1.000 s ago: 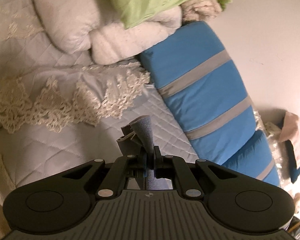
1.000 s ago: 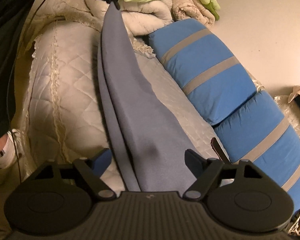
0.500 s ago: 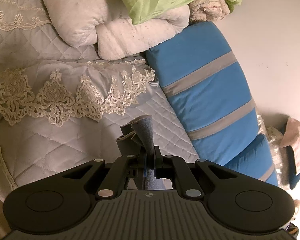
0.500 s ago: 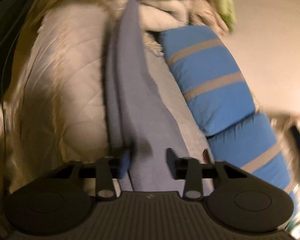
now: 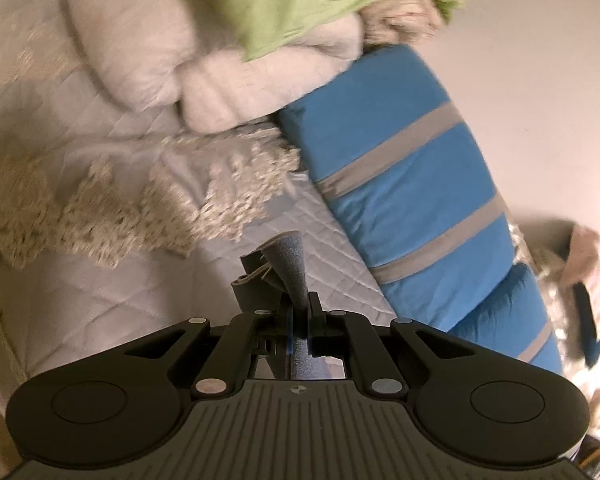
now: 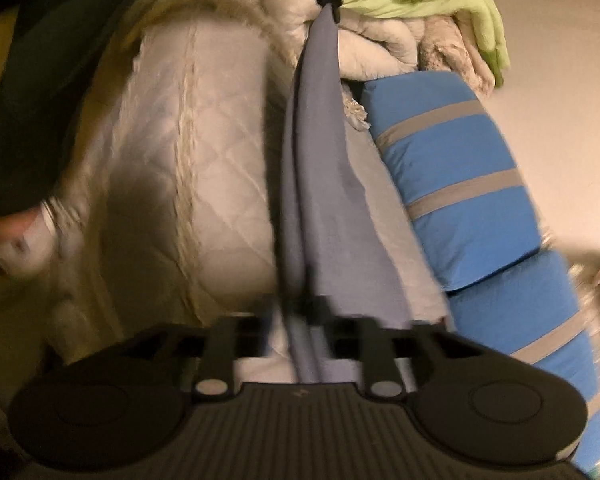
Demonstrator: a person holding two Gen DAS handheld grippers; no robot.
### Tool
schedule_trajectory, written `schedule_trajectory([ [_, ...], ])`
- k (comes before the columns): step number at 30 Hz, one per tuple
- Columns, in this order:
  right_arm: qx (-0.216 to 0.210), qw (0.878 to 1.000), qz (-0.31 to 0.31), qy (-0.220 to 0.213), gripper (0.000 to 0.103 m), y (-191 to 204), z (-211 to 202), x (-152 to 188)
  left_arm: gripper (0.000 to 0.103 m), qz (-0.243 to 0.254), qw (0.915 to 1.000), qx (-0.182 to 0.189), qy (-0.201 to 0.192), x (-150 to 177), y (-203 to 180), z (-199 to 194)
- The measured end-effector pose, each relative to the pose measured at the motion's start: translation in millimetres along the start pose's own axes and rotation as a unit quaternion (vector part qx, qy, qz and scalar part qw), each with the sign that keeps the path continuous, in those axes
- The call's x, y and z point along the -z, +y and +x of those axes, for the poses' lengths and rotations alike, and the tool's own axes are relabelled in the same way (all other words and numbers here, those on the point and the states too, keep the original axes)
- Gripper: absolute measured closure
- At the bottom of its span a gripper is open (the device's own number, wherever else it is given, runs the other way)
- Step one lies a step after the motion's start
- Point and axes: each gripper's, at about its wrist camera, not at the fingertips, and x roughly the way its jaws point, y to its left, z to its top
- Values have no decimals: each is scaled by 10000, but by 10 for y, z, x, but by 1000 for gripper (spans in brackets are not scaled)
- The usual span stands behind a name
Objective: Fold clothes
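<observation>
A long blue-grey soft cloth garment (image 6: 320,184) hangs stretched between both grippers above the white quilted bed (image 6: 172,152). The left gripper (image 5: 299,312) is clamped on one bunched end, and the right gripper (image 6: 306,312) has its fingers pinched on the other, though blur softens that view. The garment looks doubled lengthwise already; by my judgement, further folds and laying it down remain.

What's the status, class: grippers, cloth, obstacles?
Left gripper shut on cloth. Right gripper shut on its other end. Cloth stretched over the quilt. Nothing in the way.
</observation>
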Motion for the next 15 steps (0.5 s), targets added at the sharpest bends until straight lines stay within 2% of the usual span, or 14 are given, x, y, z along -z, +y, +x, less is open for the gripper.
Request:
schedule_trajectory([
  [1, -43, 9997, 222, -52, 27, -58, -26, -14, 98, 155, 9999, 12, -37, 7, -65, -22],
  [2, -60, 9989, 453, -92, 23, -123, -49, -24, 98, 288, 9996, 31, -63, 15, -131, -45],
  [4, -95, 9956, 915, -173, 20, -253, -95, -45, 98, 558, 9983, 132, -99, 32, -295, -115],
  [7, 132, 9875, 1561, -155, 13, -495, -111, -32, 98, 1130, 9929, 332, -162, 95, -652, -262],
  [10, 244, 9743, 2236, -95, 8, -723, -142, 44, 98, 1817, 9812, 623, -199, 209, -1127, -419],
  [15, 377, 9584, 2830, 66, 4, -906, -133, 185, 98, 2717, 9553, 1163, -125, 540, -1890, -576],
])
